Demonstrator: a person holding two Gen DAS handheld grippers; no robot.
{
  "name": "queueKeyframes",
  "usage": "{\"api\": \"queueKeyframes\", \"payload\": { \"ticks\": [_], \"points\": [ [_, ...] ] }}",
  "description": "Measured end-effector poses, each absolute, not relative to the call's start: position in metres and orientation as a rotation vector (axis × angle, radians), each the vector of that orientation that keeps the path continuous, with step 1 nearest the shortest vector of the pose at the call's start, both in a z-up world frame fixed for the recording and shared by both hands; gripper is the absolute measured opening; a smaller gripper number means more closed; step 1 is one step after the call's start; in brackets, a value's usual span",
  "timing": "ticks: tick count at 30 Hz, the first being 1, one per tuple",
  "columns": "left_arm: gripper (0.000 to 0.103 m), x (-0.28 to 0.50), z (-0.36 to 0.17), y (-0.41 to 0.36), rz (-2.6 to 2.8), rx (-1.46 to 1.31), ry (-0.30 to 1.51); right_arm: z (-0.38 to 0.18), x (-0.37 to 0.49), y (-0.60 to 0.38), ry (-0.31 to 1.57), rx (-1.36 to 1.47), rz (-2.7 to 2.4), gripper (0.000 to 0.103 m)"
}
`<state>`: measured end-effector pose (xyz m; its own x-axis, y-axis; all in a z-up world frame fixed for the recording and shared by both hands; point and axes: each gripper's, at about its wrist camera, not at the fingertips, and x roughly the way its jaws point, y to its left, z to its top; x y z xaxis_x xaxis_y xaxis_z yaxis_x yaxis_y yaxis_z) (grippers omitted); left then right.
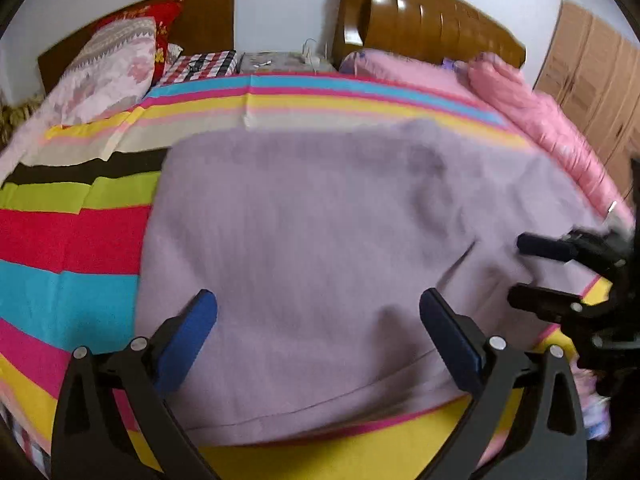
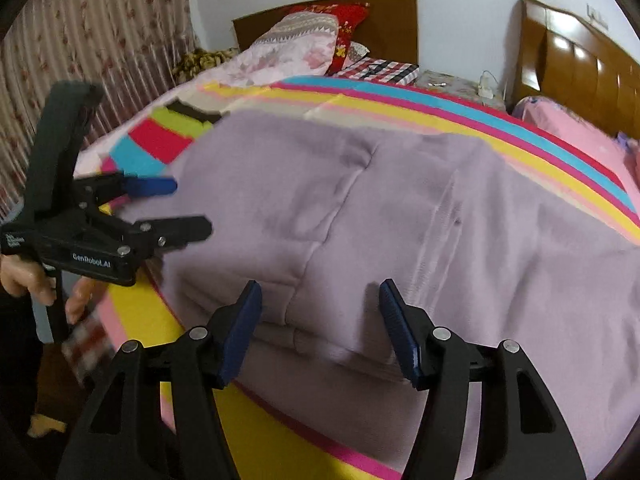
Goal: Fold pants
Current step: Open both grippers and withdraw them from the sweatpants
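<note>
Blue pads frame our view: our left gripper (image 1: 318,324) hangs over the near hem of the pants (image 1: 340,260), jaws spread wide, nothing between them. Those lilac pants lie folded flat across the striped bedspread (image 1: 68,240), filling the middle of the bed. Our right gripper (image 2: 320,320) hovers above their near folded edge, jaws about half apart and gripping nothing, with the cloth just under and ahead of the tips. From the right wrist we see the left gripper off at the pants' left edge, a hand (image 2: 24,276) on its handle.
</note>
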<state>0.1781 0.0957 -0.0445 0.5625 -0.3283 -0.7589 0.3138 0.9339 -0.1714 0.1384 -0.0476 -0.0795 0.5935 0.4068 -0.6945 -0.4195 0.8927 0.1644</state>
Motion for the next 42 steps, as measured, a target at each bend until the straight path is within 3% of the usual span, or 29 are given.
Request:
{"api": "queueKeyframes", "payload": {
  "ticks": [5, 11, 14, 17, 20, 23, 30, 38, 42],
  "points": [
    [0.101, 0.213, 0.012, 0.087, -0.429, -0.020, 0.758, -0.054, 0.179, -0.048, 0.733, -0.035, 0.465, 0.059],
    [0.101, 0.300, -0.051, 0.087, -0.316, -0.012, 0.996, -0.100, 0.230, -0.035, 0.882, -0.099, 0.454, 0.062],
    [0.101, 0.288, -0.063, 0.087, -0.330, 0.027, 0.918, -0.100, 0.224, -0.043, 0.872, -0.029, 0.494, 0.070],
    [0.101, 0.287, -0.062, 0.089, -0.331, 0.026, 0.912, -0.090, 0.219, -0.052, 0.861, 0.018, 0.477, 0.069],
    [0.101, 0.295, -0.065, 0.099, -0.351, -0.019, 0.901, -0.066, 0.194, -0.085, 0.758, 0.137, 0.423, 0.072],
    [0.101, 0.290, -0.066, 0.105, -0.371, -0.074, 0.884, -0.048, 0.157, -0.140, 0.667, 0.266, 0.313, 0.081],
    [0.101, 0.283, -0.067, 0.105, -0.374, -0.105, 0.869, -0.044, 0.034, -0.296, 0.480, 0.586, 0.074, 0.081],
    [0.101, 0.281, -0.067, 0.098, -0.352, -0.068, 0.876, -0.126, 0.000, -0.407, 0.632, 0.918, -0.118, 0.078],
    [0.101, 0.281, -0.067, 0.096, -0.343, -0.050, 0.880, -0.128, 0.023, -0.412, 0.649, 0.922, -0.084, 0.077]
  ]
}}
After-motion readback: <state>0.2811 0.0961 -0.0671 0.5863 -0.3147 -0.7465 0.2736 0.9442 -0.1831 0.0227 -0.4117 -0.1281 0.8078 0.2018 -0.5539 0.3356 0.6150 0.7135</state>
